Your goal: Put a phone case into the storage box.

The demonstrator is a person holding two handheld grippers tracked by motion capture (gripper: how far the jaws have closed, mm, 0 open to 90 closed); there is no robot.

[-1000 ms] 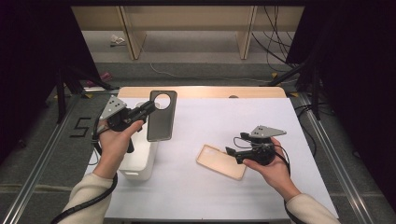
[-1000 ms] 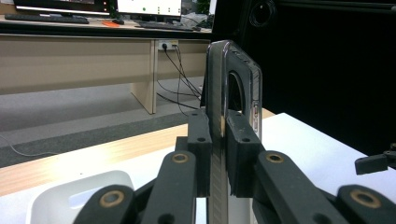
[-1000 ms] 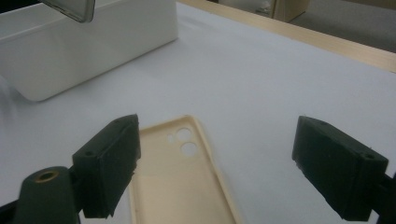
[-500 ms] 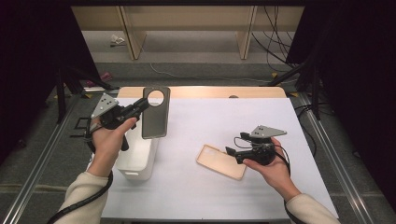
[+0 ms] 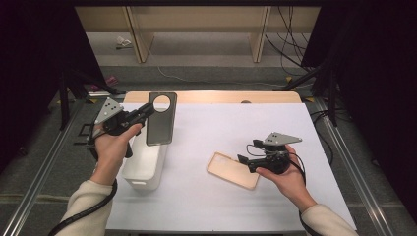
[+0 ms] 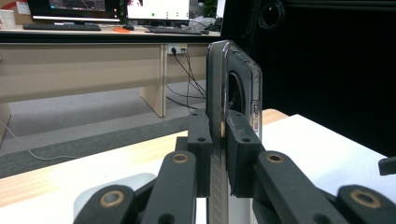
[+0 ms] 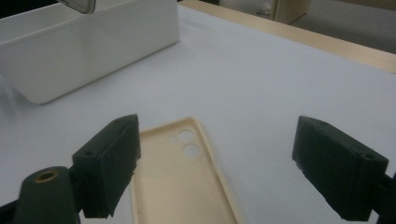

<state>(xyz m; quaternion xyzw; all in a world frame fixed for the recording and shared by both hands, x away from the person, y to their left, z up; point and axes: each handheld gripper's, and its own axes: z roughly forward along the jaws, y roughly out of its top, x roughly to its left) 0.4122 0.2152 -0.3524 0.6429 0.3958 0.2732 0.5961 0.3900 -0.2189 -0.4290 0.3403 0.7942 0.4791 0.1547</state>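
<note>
Right gripper view, nearest first: fingers (image 7: 345, 172) spread wide, gripping nothing, with the beige case (image 7: 182, 182) flat on the table (image 7: 280, 84) just ahead and between them, open side up. Long axis running away from the camera, lens holes at the far end; left finger over the case's near left edge, right finger well off to the side. Seen from the high view, right gripper (image 5: 247, 161) just at the near-right edge of that case (image 5: 232, 170), jaws pointing left across it. Judged easy to close on from here, nothing between.

Farther left, white bin (image 5: 144, 162) standing on the table (image 5: 221, 123), open top, long axis running front to back. Well apart from the beige case, bare table between them.

Above the bin's far end, left gripper (image 5: 146, 109) clamped on the dark case (image 5: 160, 118), held up in the air, hanging roughly upright with its round camera cut-out at the top. Left gripper view confirms: both fingers (image 6: 238, 154) pressed tight on the case's edge (image 6: 233, 84), case seen edge-on and standing vertical. Bin rim (image 6: 112, 186) just below and behind the jaws.

Deciding relation, as a judgement: dark case lies over the bin's far end, so a straight lowering should drop it inside; bin walls the only thing to catch a corner. Left hand plainly nearer the bin, right hand nearer the beige case.
</note>
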